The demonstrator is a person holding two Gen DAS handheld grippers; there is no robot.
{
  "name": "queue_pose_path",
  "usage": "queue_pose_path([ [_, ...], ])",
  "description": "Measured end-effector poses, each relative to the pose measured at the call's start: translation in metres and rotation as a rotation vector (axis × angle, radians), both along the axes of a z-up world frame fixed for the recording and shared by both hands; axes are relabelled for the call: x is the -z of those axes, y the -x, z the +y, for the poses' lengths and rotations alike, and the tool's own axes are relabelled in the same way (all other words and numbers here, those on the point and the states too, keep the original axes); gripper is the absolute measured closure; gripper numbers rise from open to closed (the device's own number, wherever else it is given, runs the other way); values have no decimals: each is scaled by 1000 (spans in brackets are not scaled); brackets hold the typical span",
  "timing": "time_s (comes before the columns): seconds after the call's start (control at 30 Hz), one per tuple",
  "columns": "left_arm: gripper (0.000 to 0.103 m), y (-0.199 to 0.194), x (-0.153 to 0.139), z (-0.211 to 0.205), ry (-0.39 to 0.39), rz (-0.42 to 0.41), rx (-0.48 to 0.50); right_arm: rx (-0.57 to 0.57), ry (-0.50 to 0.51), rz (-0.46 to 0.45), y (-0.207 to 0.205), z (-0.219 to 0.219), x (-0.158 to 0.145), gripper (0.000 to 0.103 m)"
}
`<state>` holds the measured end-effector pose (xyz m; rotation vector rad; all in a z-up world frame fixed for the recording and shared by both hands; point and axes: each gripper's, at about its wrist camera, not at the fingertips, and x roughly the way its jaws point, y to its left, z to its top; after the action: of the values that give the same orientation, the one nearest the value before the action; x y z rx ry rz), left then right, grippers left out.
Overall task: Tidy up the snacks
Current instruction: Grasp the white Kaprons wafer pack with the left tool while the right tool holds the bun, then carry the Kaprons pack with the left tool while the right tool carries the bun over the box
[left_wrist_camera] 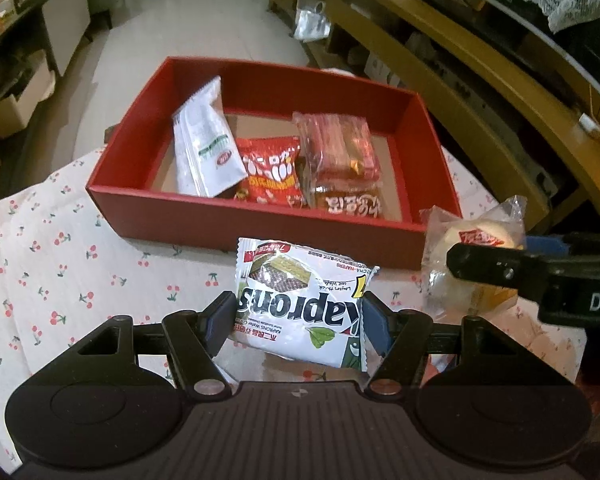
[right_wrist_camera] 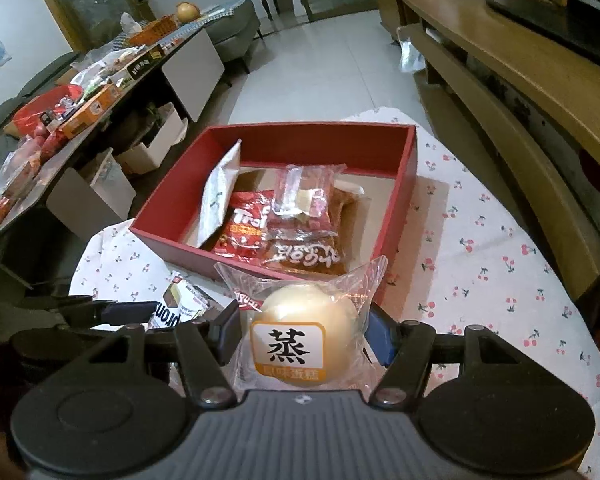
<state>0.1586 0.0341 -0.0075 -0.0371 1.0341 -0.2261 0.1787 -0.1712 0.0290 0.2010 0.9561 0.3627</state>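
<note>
A: Where is the wafer packet [left_wrist_camera: 300, 300] relative to the left hand-held gripper [left_wrist_camera: 296, 320]?

B: Right between its two fingers [left_wrist_camera: 216, 320], which pinch its lower half from both sides. The packet's top corner sticks out forward, toward the near wall of the red box [left_wrist_camera: 236, 216]. It hangs just in front of that wall, above the cherry-print cloth [left_wrist_camera: 60, 248] on the bench.

A: And the right hand-held gripper [right_wrist_camera: 300, 332]?

B: It clamps the wrapped round cake [right_wrist_camera: 304, 332]. The blue pads [right_wrist_camera: 380, 336] press the clear wrapper on either side, and the cake fills the gap. In the left wrist view the same cake [left_wrist_camera: 472, 248] sits to the right of the wafer packet, near the box's front right corner.

A: What lies in the box?

B: A white pouch [left_wrist_camera: 208, 140] leaning on the left, a red snack bag [left_wrist_camera: 272, 172] beside it, and a clear pack of red bars [left_wrist_camera: 340, 148] stacked on a brown packet [left_wrist_camera: 348, 200]. All crowd the near half of the box.
</note>
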Motion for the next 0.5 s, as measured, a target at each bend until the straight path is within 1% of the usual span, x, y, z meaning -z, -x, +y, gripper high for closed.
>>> queue_pose_path([
  [0.3,30,-5,-10,5,32,-26,-31,2,-7,-13,-2,4,-4,30],
  [0.5,30,-8,-21,0,42,-64,-36,2,-13,-31,-4,8,-8,30],
])
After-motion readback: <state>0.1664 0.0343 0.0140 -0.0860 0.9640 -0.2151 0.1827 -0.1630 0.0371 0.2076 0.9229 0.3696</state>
